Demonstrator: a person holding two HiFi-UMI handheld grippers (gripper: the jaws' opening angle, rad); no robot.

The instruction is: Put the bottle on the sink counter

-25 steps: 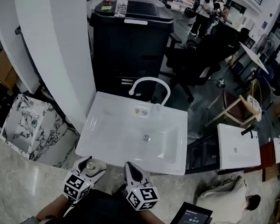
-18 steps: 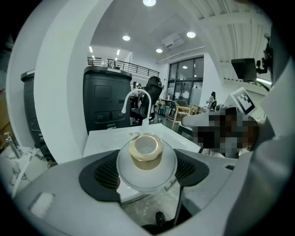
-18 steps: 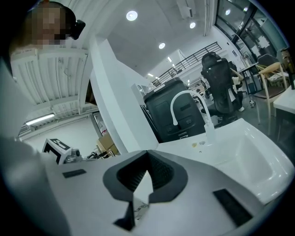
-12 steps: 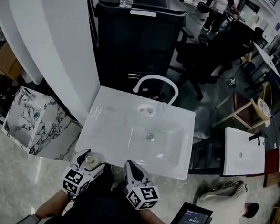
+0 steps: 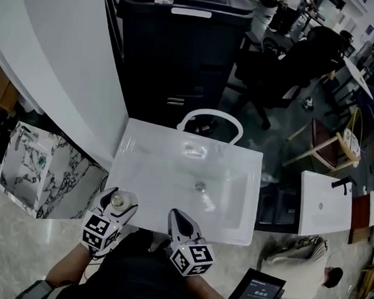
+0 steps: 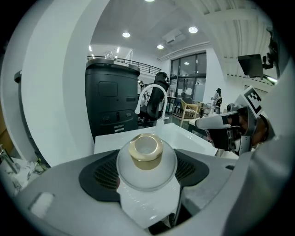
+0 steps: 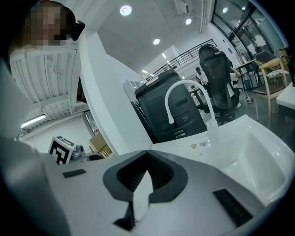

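Bottle (image 6: 146, 159), white with gold cap, clamped upright in left gripper (image 5: 121, 200) jaws, held over near-left corner of white sink (image 5: 150, 151) bench; contact with bench not discernible. Right gripper (image 5: 178, 215) just beside it at front edge, jaws together, nothing between. Curved faucet (image 5: 222, 116) at far rim.

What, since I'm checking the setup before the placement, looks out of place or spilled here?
Nothing stands out. The left gripper holds the bottle by the near left corner of the sink; no spill or damage shows. Small bits lie by the faucet.
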